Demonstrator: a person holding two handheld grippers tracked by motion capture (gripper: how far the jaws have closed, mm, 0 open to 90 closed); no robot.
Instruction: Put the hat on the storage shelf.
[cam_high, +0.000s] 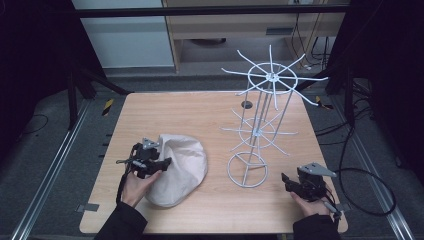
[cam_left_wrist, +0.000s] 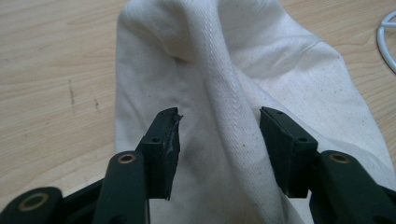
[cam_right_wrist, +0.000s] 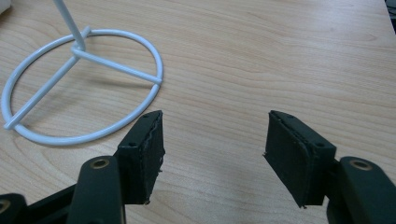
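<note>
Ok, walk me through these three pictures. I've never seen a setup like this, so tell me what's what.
There is no robot here. A person holds a two-jawed tool in each hand. The high view looks down on the wooden table. The other two pictures come from cameras riding on the tools, looking along their black jaws. On the table a crumpled cream cloth lies beside a standing white wire rack. The left hand-held gripper has its jaws open on either side of a raised fold of the cloth, not pinching it. The right hand-held gripper is open and empty, over bare wood near the rack's ring base.
</note>
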